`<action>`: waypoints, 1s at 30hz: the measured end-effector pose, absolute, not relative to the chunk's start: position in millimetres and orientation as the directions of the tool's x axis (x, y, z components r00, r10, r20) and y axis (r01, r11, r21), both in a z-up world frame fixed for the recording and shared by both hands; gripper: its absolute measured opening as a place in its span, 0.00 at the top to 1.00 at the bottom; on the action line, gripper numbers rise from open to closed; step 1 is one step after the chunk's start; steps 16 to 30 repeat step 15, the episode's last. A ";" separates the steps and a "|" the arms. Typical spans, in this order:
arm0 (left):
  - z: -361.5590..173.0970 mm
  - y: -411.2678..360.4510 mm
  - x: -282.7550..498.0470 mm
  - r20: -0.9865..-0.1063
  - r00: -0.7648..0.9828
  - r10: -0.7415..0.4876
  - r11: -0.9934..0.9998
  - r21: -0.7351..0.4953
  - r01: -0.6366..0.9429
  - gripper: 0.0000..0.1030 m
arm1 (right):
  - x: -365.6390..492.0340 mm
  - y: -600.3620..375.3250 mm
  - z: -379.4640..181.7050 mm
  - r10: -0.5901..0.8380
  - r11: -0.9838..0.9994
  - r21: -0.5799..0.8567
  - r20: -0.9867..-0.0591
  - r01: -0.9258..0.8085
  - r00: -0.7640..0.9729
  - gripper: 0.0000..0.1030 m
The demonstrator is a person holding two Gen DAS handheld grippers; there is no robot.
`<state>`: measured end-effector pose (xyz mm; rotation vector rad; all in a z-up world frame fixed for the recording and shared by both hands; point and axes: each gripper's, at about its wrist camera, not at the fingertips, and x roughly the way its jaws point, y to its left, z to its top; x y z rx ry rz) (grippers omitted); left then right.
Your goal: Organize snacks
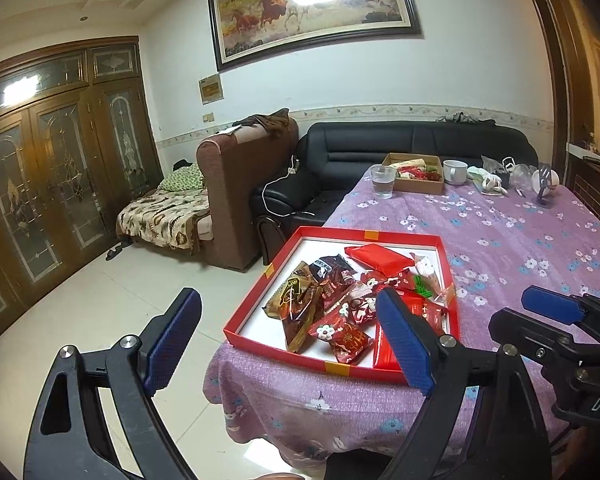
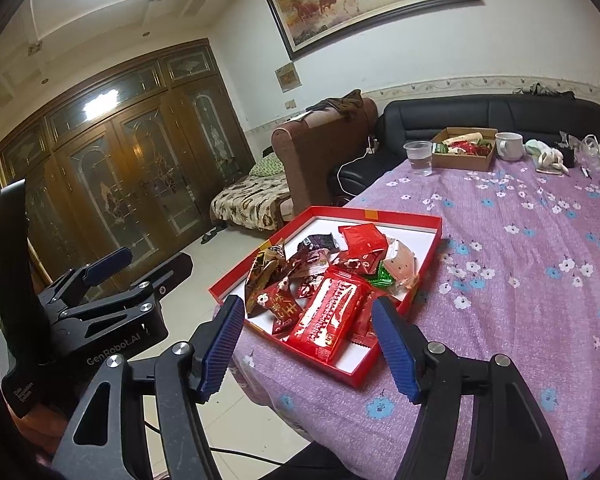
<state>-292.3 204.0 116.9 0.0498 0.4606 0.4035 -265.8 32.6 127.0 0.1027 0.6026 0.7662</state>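
A red tray with a white floor [image 1: 320,236] [image 2: 396,216] sits at the near corner of the table and holds several wrapped snacks: red packets [image 1: 380,258] [image 2: 332,316], brown and dark wrappers [image 1: 300,300] [image 2: 264,272], a small green one [image 2: 382,278]. My left gripper [image 1: 288,344] is open and empty, held in front of the tray's near edge. My right gripper [image 2: 308,344] is open and empty, just before the tray's near corner. Each gripper shows in the other's view, the right [image 1: 556,320] and the left [image 2: 140,268].
A cardboard box [image 1: 416,178] [image 2: 466,152] with more snacks stands at the table's far end, beside a plastic cup of water [image 1: 382,182] [image 2: 419,158] and a white mug [image 1: 455,171] [image 2: 509,146]. Small clutter lies far right. Sofas and tiled floor lie left of the table.
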 end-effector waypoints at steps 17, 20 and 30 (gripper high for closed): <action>124.0 208.8 -310.8 -0.398 0.835 0.379 0.923 0.099 -0.372 0.13 | -275.3 43.2 128.8 0.686 0.711 0.272 -0.469 -0.648 0.556 0.32; 124.0 208.8 -310.8 -0.398 0.835 0.379 0.923 0.099 -0.372 0.13 | -275.3 43.2 128.8 0.686 0.711 0.272 -0.469 -0.648 0.556 0.32; 124.0 208.8 -310.8 -0.398 0.835 0.379 0.923 0.099 -0.372 0.13 | -275.3 43.2 128.8 0.686 0.711 0.272 -0.469 -0.648 0.556 0.32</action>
